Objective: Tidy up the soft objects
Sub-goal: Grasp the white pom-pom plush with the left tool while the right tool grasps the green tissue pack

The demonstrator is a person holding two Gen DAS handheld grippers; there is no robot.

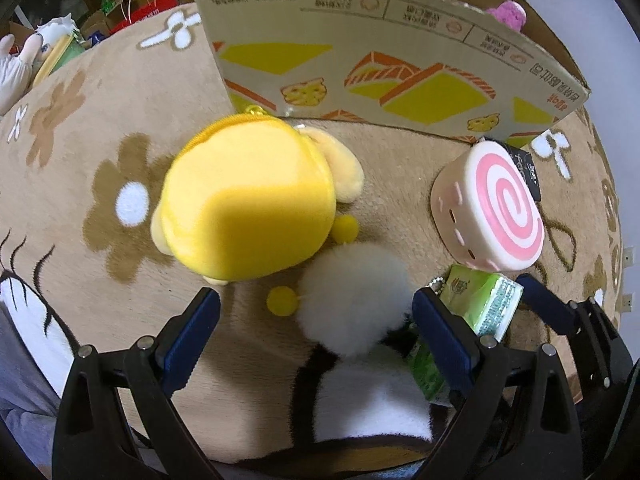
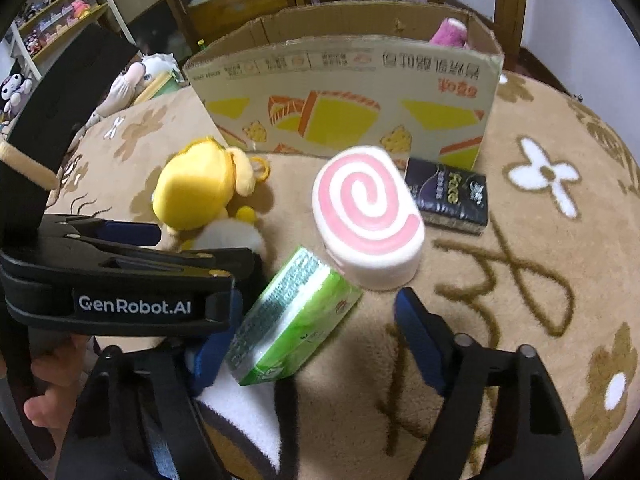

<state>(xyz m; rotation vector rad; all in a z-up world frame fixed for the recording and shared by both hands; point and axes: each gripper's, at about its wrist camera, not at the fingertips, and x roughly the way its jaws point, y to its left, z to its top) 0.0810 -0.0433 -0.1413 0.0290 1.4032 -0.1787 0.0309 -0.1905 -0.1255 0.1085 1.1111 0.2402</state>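
A yellow plush pouch (image 1: 244,200) with a white pompom (image 1: 352,300) lies on the beige flower blanket; it also shows in the right wrist view (image 2: 196,184). My left gripper (image 1: 316,332) is open, its fingers either side of the pompom. A pink-swirl squishy roll (image 1: 496,212) (image 2: 368,216) lies to the right. A green tissue pack (image 2: 292,320) (image 1: 484,304) lies between the open fingers of my right gripper (image 2: 308,344). A cardboard box (image 1: 360,44) (image 2: 344,92) stands behind, with a pink plush (image 2: 448,32) inside.
A black tissue pack (image 2: 448,196) lies beside the box, behind the roll. Bags and toys (image 1: 40,52) sit beyond the blanket's left edge. Shelves with plush toys (image 2: 48,12) stand at the far left. The left gripper's body (image 2: 120,276) crosses the right wrist view.
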